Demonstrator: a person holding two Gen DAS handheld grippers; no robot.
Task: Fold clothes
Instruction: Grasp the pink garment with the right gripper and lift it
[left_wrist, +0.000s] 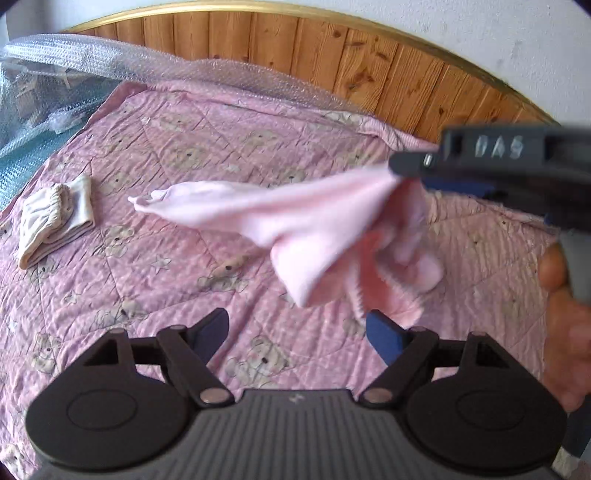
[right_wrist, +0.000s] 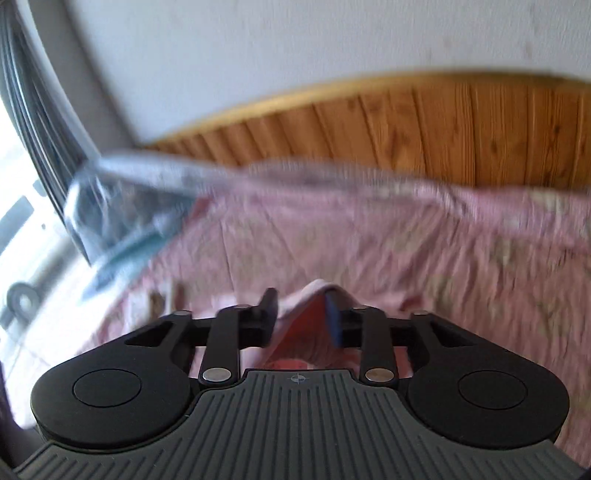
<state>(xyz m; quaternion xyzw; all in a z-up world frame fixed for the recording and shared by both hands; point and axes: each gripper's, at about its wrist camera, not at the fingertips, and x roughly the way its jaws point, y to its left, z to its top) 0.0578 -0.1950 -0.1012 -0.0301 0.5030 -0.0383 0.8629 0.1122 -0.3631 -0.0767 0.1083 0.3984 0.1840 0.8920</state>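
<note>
A small pale pink garment (left_wrist: 295, 229) hangs in the air above the pink bear-print quilt (left_wrist: 177, 155). My right gripper (left_wrist: 400, 171) comes in from the right and is shut on one end of it. In the right wrist view the pink garment (right_wrist: 306, 314) sits between the jaws of my right gripper (right_wrist: 301, 321). My left gripper (left_wrist: 297, 332) is open and empty, just below the hanging garment, its right finger (left_wrist: 384, 341) close to the garment's lower edge. A folded white garment (left_wrist: 55, 221) lies on the quilt at the left.
A wooden headboard (left_wrist: 369, 62) runs along the far side of the bed below a white wall. Bubble wrap over a teal object (left_wrist: 40, 99) lies at the bed's far left. The right wrist view is blurred; a window (right_wrist: 22, 229) is at its left.
</note>
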